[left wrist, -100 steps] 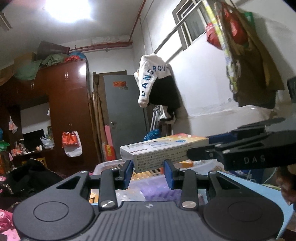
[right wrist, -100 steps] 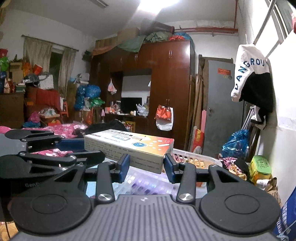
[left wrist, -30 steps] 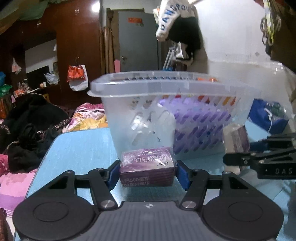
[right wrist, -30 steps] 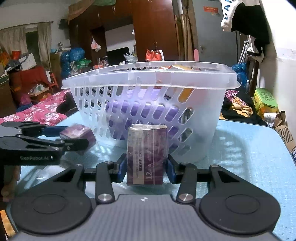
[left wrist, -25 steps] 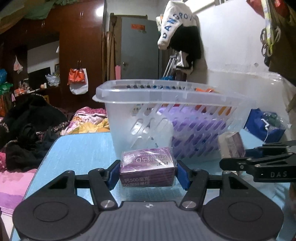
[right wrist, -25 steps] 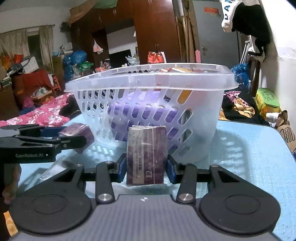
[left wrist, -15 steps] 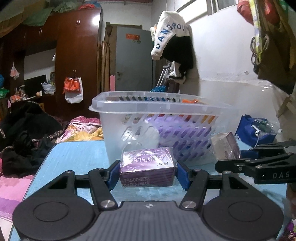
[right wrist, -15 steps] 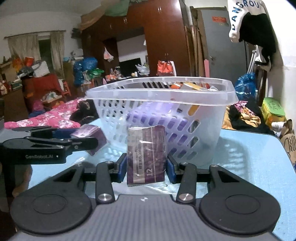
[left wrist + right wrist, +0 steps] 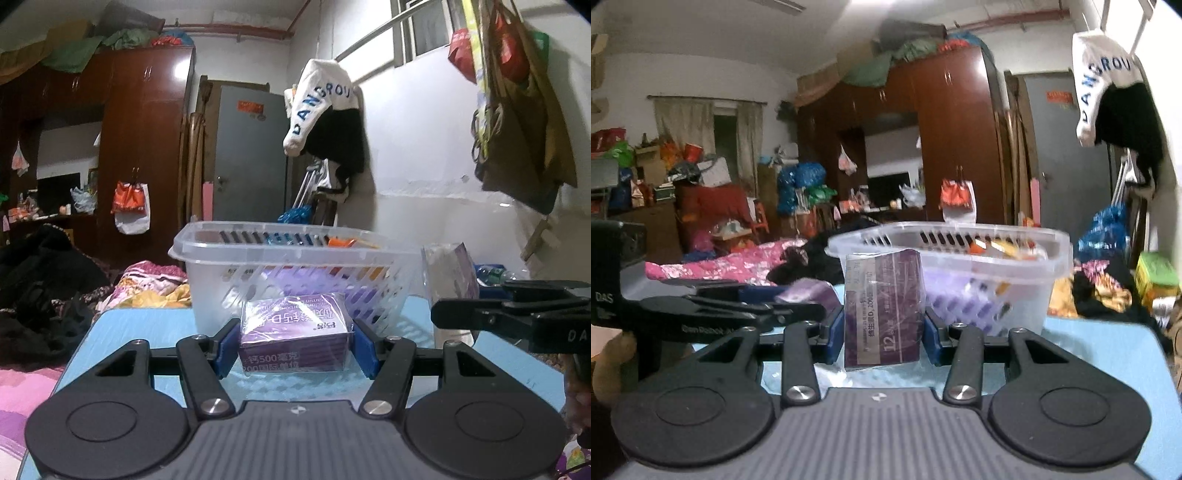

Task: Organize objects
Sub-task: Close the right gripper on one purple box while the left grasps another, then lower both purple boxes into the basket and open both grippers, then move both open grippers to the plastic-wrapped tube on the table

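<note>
Facing a clear plastic basket (image 9: pixel 295 254) on the blue counter (image 9: pixel 140 325), two purple boxes are being held up. The left gripper (image 9: pixel 293 347) jaws are clamped on a flat purple box (image 9: pixel 293 338); the right gripper (image 9: pixel 882 332) jaws are clamped on an upright purple box (image 9: pixel 882 310). Both are being kept near rim height, likely for dropping in.

Ahead: the way is blocked by the clear basket (image 9: pixel 295 254), filled with boxes.
Above rim: open air is seen.
Table (image 9: pixel 147 325): bare blue strip left of basket.
</note>
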The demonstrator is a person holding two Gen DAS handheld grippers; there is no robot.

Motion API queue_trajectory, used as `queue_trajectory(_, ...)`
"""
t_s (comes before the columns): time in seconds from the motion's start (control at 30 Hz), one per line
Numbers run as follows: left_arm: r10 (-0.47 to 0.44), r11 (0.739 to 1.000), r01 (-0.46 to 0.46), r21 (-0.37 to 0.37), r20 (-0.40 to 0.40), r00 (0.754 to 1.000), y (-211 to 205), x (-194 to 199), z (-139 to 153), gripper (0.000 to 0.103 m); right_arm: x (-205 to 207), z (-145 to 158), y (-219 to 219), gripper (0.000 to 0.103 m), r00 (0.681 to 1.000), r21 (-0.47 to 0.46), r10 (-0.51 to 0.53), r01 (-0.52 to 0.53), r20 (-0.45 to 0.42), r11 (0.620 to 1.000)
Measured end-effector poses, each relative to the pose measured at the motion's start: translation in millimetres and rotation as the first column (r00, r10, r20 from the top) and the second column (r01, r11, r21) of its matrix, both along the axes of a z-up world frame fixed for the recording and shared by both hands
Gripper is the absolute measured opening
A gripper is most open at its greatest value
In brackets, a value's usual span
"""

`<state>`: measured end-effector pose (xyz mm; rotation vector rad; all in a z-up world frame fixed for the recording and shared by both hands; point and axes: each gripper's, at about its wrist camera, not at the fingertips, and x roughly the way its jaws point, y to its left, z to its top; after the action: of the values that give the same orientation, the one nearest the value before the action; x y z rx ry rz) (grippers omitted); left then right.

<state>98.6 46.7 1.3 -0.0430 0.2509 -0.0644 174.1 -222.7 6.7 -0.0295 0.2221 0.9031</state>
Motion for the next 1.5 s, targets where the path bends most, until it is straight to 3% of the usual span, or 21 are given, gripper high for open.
queue_trajectory(0.27, -0.028, 1.0, 0.028, -0.011, 0.05, 0.998, -2.6, -6.1, 17.0, 0.065, 4.6, 11.3, 1.7, 0.046, 0.999, 0.018, -0.004, 0.003, 0.043, 1.0)
queue_trajectory(0.43, -0.042, 0.999, 0.042, -0.01, 0.079, 0.996, -2.1, 4.3, 44.2, 0.065, 18.8, 24.5, 7.3, 0.046, 0.997, 0.008, -0.033, 0.033, 0.075, 0.999)
queue_trajectory(0.53, -0.039, 0.999, 0.041, -0.024, 0.057, 0.998, -0.2, 29.3, 66.8, 0.065, 41.2, 39.0, 23.2, 0.046, 0.994, -0.014, -0.069, 0.071, 0.087, 0.997)
queue_trajectory(0.7, 0.059, 0.998, -0.06, -0.03, -0.031, 0.998, 13.6, 96.1, 93.7, 0.065, 87.5, 57.6, 58.9, 0.046, 0.988, -0.087, -0.112, 0.121, 0.105, 0.989)
queue_trajectory(0.83, 0.12, 0.99, -0.127, -0.055, -0.116, 0.986, 30.1, 138.5, 92.3, 0.065, 121.2, 51.1, 81.9, 0.046, 0.985, -0.191, -0.163, 0.169, 0.051, 0.967)
queue_trajectory(0.9, 0.136, 0.989, -0.143, -0.046, -0.13, 0.982, 33.7, 147.4, 87.9, 0.065, 127.5, 45.1, 90.7, 0.046, 0.984, -0.221, -0.167, 0.176, 0.058, 0.959)
queue_trajectory(0.97, 0.111, 0.989, -0.123, -0.088, -0.131, 0.985, 39.8, 153.3, 84.1, 0.066, 133.6, 40.2, 97.2, 0.047, 0.986, -0.236, -0.157, 0.165, 0.05, 0.958)
queue_trajectory(1.03, 0.09, 0.986, -0.104, -0.127, -0.109, 0.99, 45.6, 155.6, 82.4, 0.074, 134.8, 37.0, 98.6, 0.06, 0.984, -0.236, -0.168, 0.176, 0.055, 0.955)
queue_trajectory(1.07, 0.097, 0.985, -0.109, -0.135, -0.095, 0.991, 48.3, 154.9, 81.8, 0.092, 134.3, 36.7, 98.0, 0.08, 0.981, -0.238, -0.181, 0.192, 0.066, 0.952)
queue_trajectory(1.1, 0.103, 0.984, -0.113, -0.14, -0.076, 0.992, 50.3, 153.0, 81.9, 0.102, 130.3, 36.8, 94.5, 0.097, 0.974, -0.222, -0.205, 0.223, 0.102, 0.949)
queue_trajectory(1.13, 0.103, 0.983, -0.111, -0.144, -0.057, 0.993, 49.9, 148.2, 80.5, 0.103, 123.0, 39.7, 88.2, 0.103, 0.966, -0.197, -0.223, 0.246, 0.134, 0.949)
queue_trajectory(1.2, 0.093, 0.984, -0.097, -0.151, -0.029, 0.995, 49.9, 141.0, 81.1, 0.103, 113.3, 43.9, 73.9, 0.103, 0.962, -0.146, -0.23, 0.251, 0.149, 0.957)
queue_trajectory(1.33, 0.07, 0.989, -0.069, -0.131, 0.007, 0.998, 46.3, 117.6, 76.9, 0.103, 97.8, 49.7, 41.3, 0.103, 0.973, -0.078, -0.221, 0.226, 0.072, 0.971)
queue_trajectory(1.5, 0.0, 0.995, 0.001, -0.1, 0.009, 1.0, 46.6, 74.4, 48.3, 0.103, 55.0, 16.6, 1.7, 0.103, 0.977, -0.096, -0.196, 0.203, 0.082, 0.974)
